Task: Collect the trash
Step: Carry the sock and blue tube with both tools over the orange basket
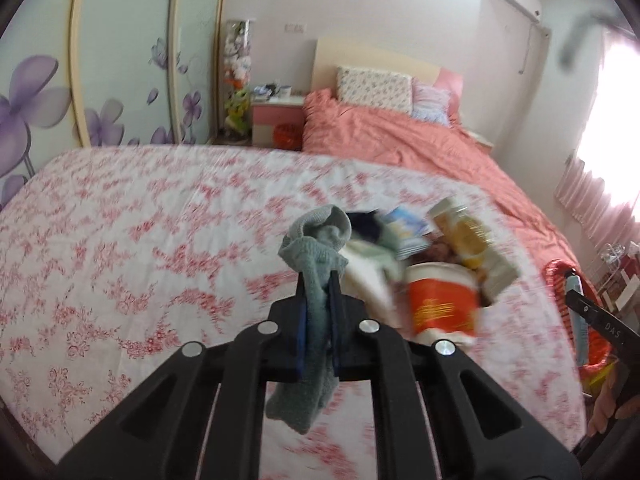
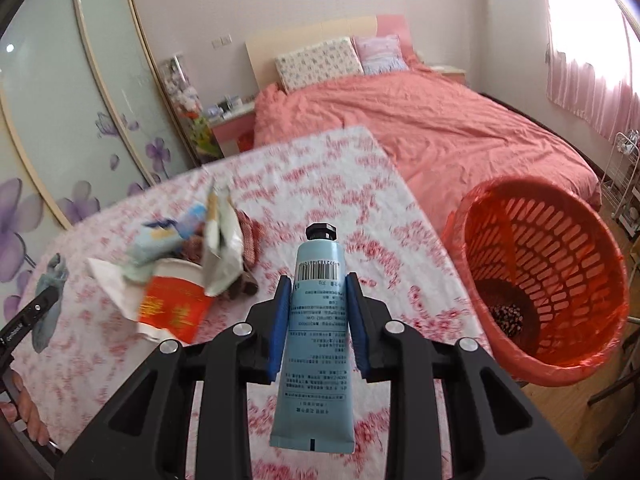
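Note:
My left gripper (image 1: pixel 318 280) is shut on a grey-green sock (image 1: pixel 316 248), which hangs limp above the floral tablecloth (image 1: pixel 120 220). My right gripper (image 2: pixel 320 284) is shut on a light blue tube (image 2: pixel 320 320) with a black cap, held upright. On the cloth lies a trash pile: a red paper cup (image 1: pixel 442 300) (image 2: pixel 176 308), a snack bag (image 1: pixel 472 240) (image 2: pixel 222 248), a blue-white packet (image 1: pixel 408 228) (image 2: pixel 164 236) and white tissue (image 1: pixel 368 276) (image 2: pixel 108 276). A red mesh basket (image 2: pixel 560 280) stands just right of the table, right of the tube.
A bed with a salmon cover (image 2: pixel 440 120) lies beyond the table. A flowered wardrobe (image 1: pixel 100 80) lines the left wall, with a pink nightstand (image 1: pixel 278 120) beside it. A wire rack (image 2: pixel 624 168) stands at the far right by the curtained window.

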`<state>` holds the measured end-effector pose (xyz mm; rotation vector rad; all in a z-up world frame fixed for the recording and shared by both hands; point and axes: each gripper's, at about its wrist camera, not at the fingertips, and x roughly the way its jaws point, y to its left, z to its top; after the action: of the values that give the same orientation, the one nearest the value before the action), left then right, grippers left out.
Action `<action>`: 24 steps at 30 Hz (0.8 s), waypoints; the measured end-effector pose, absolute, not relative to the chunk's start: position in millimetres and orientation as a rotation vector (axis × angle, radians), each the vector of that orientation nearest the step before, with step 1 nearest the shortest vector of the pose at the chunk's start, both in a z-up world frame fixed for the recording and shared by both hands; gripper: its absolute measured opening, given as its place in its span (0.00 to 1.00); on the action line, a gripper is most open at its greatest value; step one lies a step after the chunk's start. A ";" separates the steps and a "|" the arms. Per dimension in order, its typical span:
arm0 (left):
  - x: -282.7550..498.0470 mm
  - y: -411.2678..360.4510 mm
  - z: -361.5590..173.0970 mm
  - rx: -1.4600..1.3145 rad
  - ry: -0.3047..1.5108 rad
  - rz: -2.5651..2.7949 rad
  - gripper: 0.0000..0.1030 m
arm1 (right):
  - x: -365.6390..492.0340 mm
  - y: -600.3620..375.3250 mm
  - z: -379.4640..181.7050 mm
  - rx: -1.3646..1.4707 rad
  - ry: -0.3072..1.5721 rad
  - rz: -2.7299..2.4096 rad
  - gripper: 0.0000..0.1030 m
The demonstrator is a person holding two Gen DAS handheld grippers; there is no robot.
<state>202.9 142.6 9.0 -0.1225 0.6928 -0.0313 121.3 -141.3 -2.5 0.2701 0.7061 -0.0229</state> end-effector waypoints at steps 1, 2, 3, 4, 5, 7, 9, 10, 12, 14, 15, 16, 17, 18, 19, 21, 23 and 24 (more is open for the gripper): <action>199.8 136.1 15.0 -0.122 0.684 -0.046 0.10 | 118.5 -143.3 1.3 0.273 0.698 -0.022 0.27; 198.3 131.5 18.6 -0.122 0.677 -0.059 0.10 | 113.9 -146.3 6.0 0.275 0.687 -0.023 0.27; 196.1 124.8 22.7 -0.122 0.671 -0.074 0.10 | 110.8 -148.4 8.1 0.275 0.680 -0.025 0.27; 193.3 113.3 28.7 -0.125 0.664 -0.104 0.10 | 106.3 -151.8 11.3 0.275 0.669 -0.029 0.27; 191.7 104.9 31.6 -0.129 0.661 -0.126 0.10 | 103.1 -155.2 14.0 0.276 0.659 -0.034 0.27; 189.2 86.5 37.6 -0.135 0.657 -0.175 0.10 | 95.5 -165.4 19.0 0.281 0.639 -0.048 0.27; 186.6 61.6 43.0 -0.131 0.650 -0.232 0.10 | 89.1 -174.9 23.2 0.290 0.623 -0.058 0.27; 185.4 50.2 45.1 -0.129 0.647 -0.258 0.10 | 85.6 -180.9 25.7 0.296 0.612 -0.065 0.27; 185.7 30.7 47.4 -0.126 0.646 -0.301 0.10 | 78.3 -192.6 30.4 0.305 0.591 -0.084 0.27; 186.4 3.0 49.4 -0.123 0.646 -0.358 0.10 | 73.5 -205.8 33.5 0.314 0.570 -0.104 0.27; 186.7 -6.6 49.6 -0.121 0.648 -0.378 0.10 | 70.7 -211.0 33.8 0.317 0.563 -0.113 0.27; 187.1 -21.0 49.9 -0.118 0.650 -0.406 0.10 | 68.4 -219.0 34.3 0.323 0.554 -0.125 0.27; 187.7 -35.4 50.0 -0.113 0.651 -0.433 0.10 | 67.1 -228.2 33.9 0.330 0.548 -0.139 0.27; 188.6 -49.4 49.8 -0.106 0.652 -0.458 0.10 | 66.3 -234.2 33.0 0.335 0.544 -0.148 0.27; 189.3 -58.3 48.6 -0.103 0.654 -0.474 0.10 | 64.9 -243.5 31.5 0.342 0.540 -0.161 0.27; 192.6 -87.1 45.3 -0.094 0.665 -0.525 0.10 | 65.0 -259.6 27.7 0.356 0.538 -0.184 0.27; 196.2 -110.4 40.3 -0.086 0.676 -0.559 0.10 | 65.8 -275.4 23.5 0.376 0.536 -0.201 0.27; 198.2 -119.8 37.4 -0.084 0.682 -0.575 0.10 | 67.7 -286.5 19.6 0.392 0.536 -0.211 0.27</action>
<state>198.2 -119.8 37.4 -0.0841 0.6822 -0.5754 67.7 -286.5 19.6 0.3917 0.5362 -0.2109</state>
